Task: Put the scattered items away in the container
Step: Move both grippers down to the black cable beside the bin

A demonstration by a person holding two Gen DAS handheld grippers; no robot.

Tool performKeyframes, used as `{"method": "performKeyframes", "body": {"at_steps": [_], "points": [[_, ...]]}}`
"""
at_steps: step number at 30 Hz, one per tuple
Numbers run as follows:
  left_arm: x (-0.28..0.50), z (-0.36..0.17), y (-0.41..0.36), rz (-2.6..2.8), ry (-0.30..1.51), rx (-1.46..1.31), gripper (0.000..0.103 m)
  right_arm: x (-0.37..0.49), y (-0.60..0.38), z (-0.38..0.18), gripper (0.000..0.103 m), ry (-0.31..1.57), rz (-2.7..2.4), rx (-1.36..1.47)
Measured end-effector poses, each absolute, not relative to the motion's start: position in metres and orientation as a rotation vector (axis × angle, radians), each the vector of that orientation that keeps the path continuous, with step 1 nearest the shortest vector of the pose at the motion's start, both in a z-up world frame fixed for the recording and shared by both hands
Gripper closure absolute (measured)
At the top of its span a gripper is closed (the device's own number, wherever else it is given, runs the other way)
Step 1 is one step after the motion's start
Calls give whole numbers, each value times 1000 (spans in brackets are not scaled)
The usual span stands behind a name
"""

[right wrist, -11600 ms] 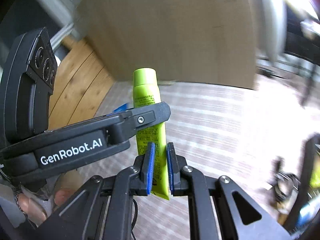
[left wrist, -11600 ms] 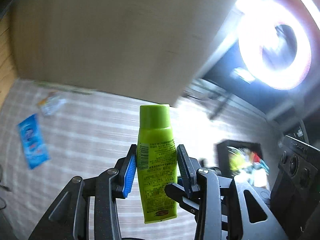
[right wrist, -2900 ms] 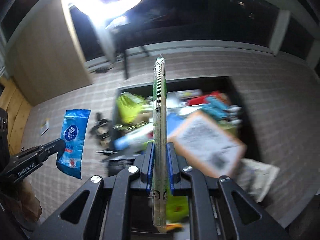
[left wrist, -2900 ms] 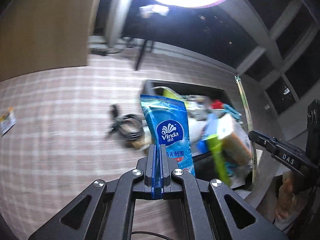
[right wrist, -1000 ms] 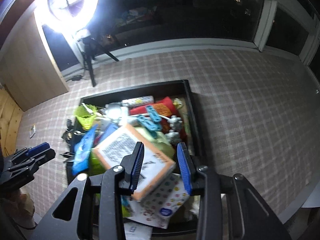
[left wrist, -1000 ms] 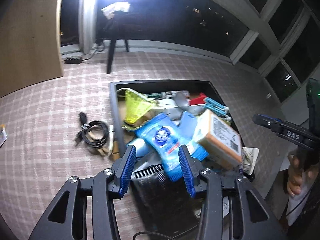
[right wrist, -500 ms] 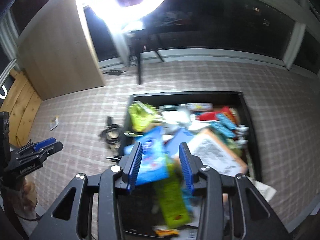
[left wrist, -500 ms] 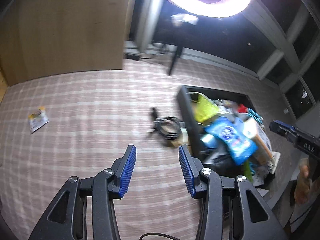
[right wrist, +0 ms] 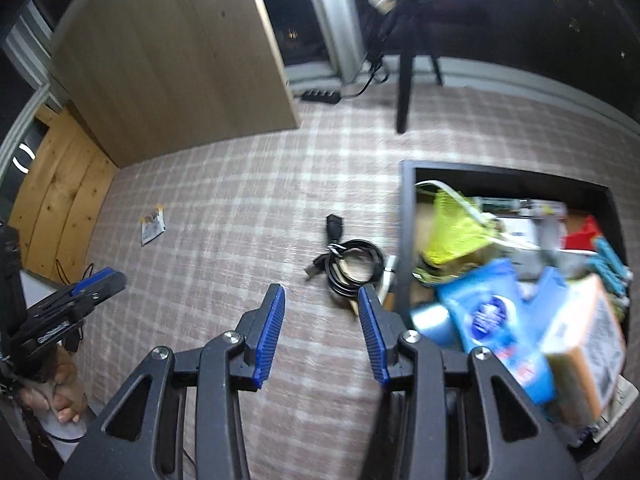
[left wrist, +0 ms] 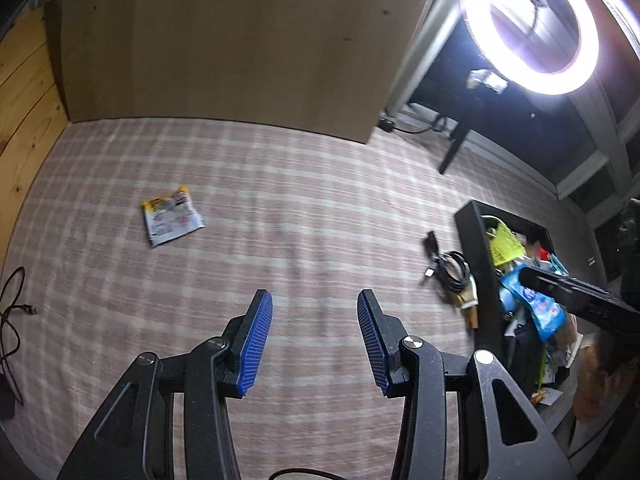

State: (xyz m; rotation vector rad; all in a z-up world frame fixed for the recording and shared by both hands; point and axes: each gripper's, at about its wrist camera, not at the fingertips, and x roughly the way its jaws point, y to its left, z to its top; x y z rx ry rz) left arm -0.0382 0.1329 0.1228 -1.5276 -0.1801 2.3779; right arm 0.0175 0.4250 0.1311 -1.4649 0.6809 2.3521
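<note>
Two loose items left on the plaid cloth, both grippers empty.

The left gripper [left wrist: 314,336] and right gripper [right wrist: 320,334] both hang with jaws apart and nothing between them. The packet [left wrist: 171,216] lies flat on the cloth [left wrist: 280,208], well apart from the bin [left wrist: 472,240]; it looks light, thin and crinkly, probably slick, so it likely has to be pinched at a raised edge or corner. The cable [right wrist: 352,266] is a black coil lying just beside the bin's left wall, with a plug [right wrist: 335,225] trailing out; it looks limp and springy, so a grip across the bundled loops should hold better than one on a single strand. The bin is already heaped.
</note>
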Motion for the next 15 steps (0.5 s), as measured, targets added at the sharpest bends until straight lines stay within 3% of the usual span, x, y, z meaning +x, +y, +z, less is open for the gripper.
{"method": "performKeyframes", "body": {"at_steps": [8,15], "points": [[-50,98,149,2300,-158,-1527,62,-33,430,82,66,689,2224,-1608],[-50,79,216,2155,36,-1467,62,-44,444,75,74,661,2205,-1626]]}}
